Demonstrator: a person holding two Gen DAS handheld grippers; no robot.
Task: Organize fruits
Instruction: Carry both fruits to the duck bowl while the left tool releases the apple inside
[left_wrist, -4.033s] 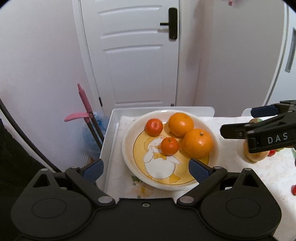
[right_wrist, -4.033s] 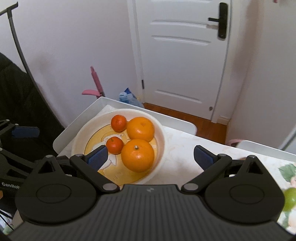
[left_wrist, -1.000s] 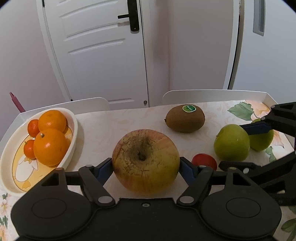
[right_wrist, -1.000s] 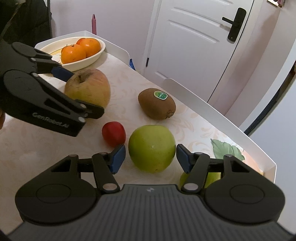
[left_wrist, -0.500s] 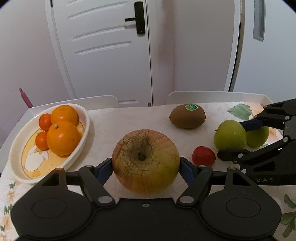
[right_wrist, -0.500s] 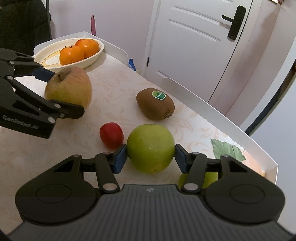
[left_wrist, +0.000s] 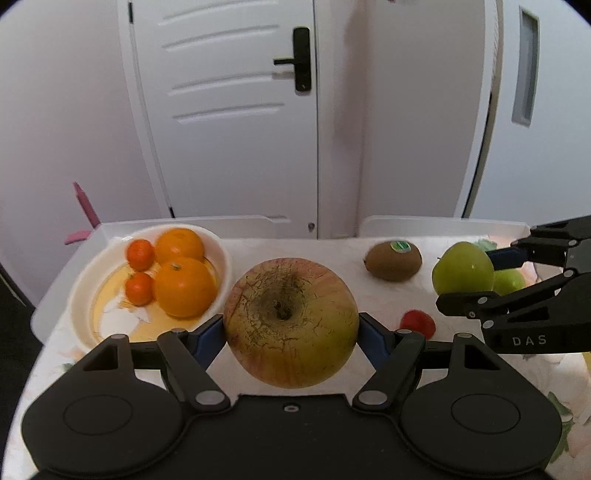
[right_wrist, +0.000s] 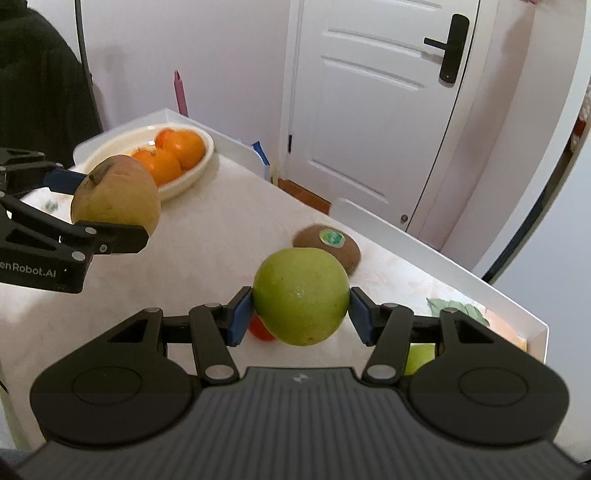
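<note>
Left gripper (left_wrist: 291, 334) clamped on a russet apple (left_wrist: 291, 323) — pads on its widest flanks, fruit clear of the table (right_wrist: 221, 240), beside the bowl (left_wrist: 221, 258) of oranges (left_wrist: 184, 286); right gripper (right_wrist: 301, 314), whose jaws have just been closing, pinches a green apple (right_wrist: 301, 295) across its middle, above a small red fruit (left_wrist: 417, 323) and near the kiwi (left_wrist: 393, 260). Both apples look firm, fairly heavy, smooth-skinned and round — likely to roll or slip unless held across the equator, and liable to bruise if squeezed hard or dropped.
</note>
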